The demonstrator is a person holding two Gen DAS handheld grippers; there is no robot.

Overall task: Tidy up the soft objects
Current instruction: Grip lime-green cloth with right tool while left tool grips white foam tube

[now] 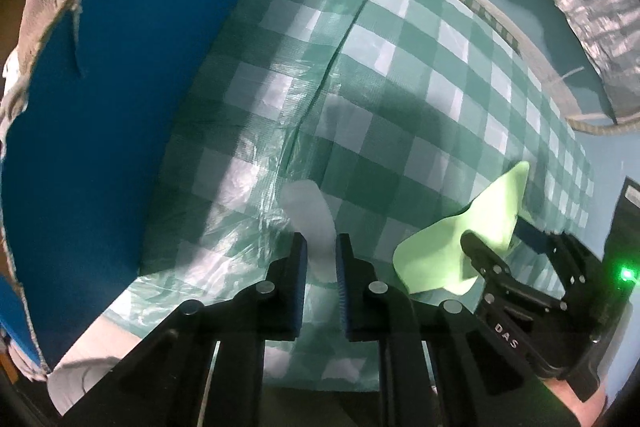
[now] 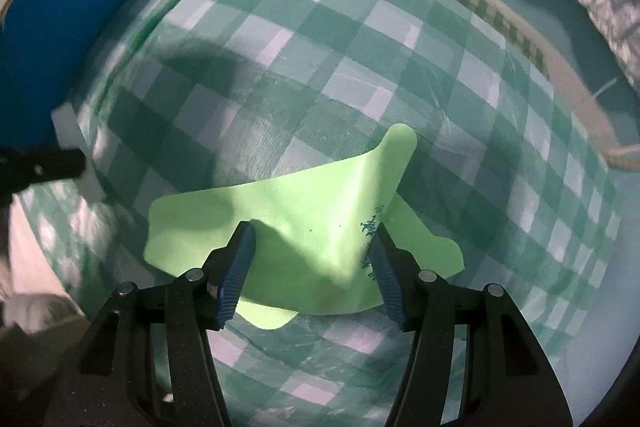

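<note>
White foam strip (image 1: 310, 219) pinched in left claw (image 1: 321, 255); right claw (image 2: 312, 259) spread around creased green sheet (image 2: 304, 227).

My left tool (image 1: 321, 255) points forward and down, its blue-padded fingers (image 1: 300, 259) drawn close together — pinched on a thin pale strip between them. My right tool (image 2: 314, 251) sits just to its right, fingers (image 2: 242, 255) spread wide apart — gripping nothing, pads angled outward above the worktop.
</note>
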